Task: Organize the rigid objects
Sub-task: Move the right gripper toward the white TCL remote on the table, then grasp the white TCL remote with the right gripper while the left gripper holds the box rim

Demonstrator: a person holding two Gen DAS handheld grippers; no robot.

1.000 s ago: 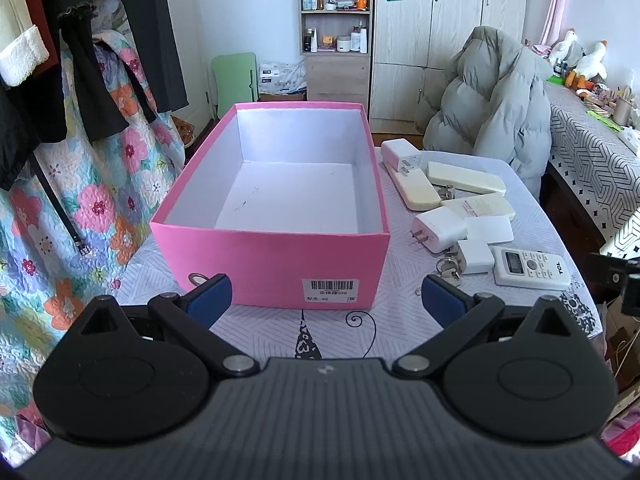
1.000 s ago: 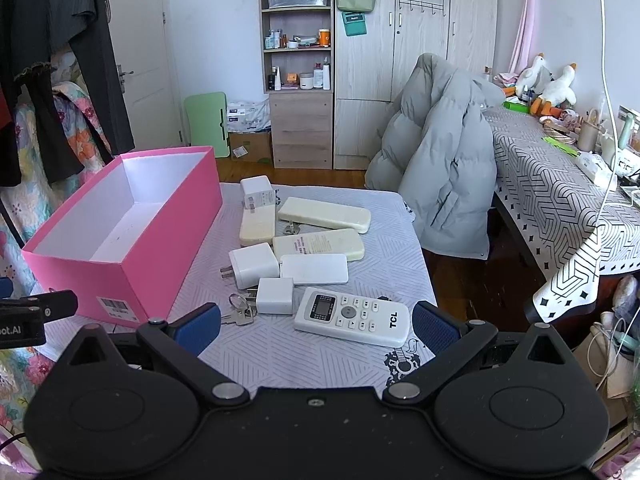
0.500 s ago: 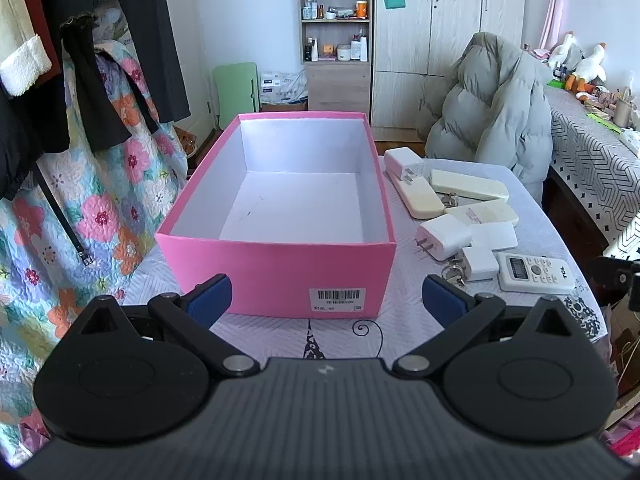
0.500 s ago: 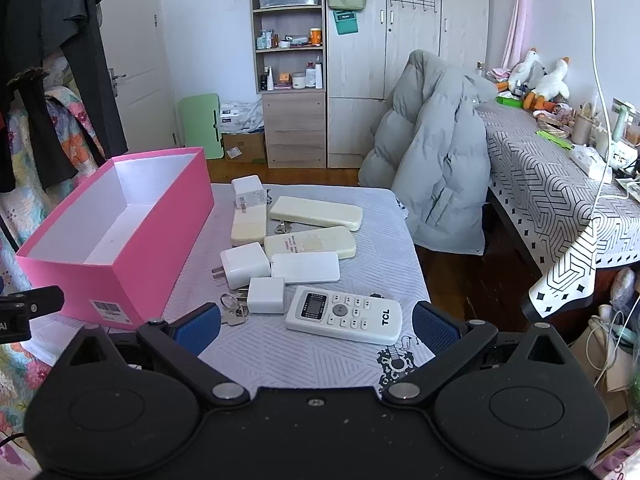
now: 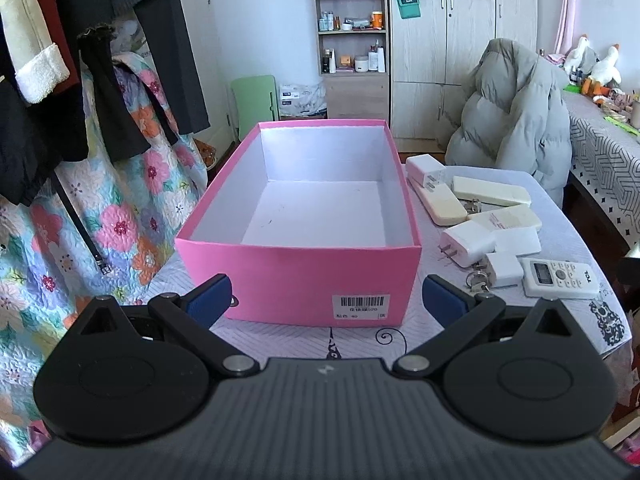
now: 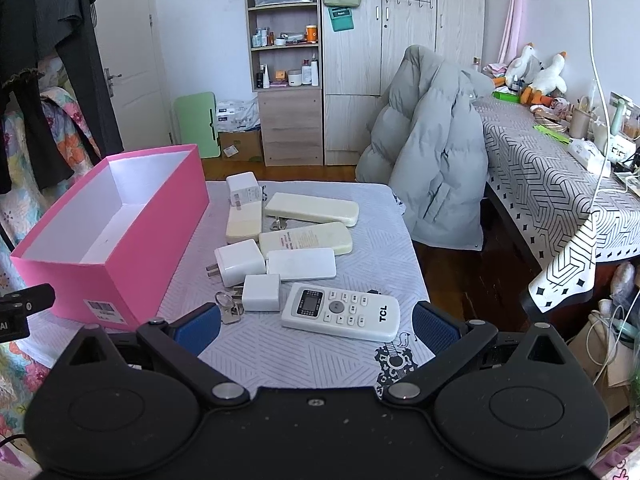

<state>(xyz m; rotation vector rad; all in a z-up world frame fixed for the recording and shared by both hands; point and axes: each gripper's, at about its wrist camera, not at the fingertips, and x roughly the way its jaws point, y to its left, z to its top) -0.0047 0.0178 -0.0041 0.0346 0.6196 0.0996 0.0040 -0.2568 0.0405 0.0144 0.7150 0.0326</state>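
The empty pink box (image 5: 298, 216) is set along the table's (image 6: 384, 240) left edge, ready for filling. Beside it, toward the right edge, chargers and the TCL remote (image 6: 341, 312) are clustered. Both the left gripper (image 5: 325, 296) and the right gripper (image 6: 316, 322) are held wide apart, empty, for reaching.

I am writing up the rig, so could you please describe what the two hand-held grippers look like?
Both look alike: the left hand-held gripper and right hand-held gripper each have a black ribbed body, two round black discs, angled black link arms with silver pivot pins, and blue pads on the fingers. The right body is dust-speckled. No hands or sleeves show.
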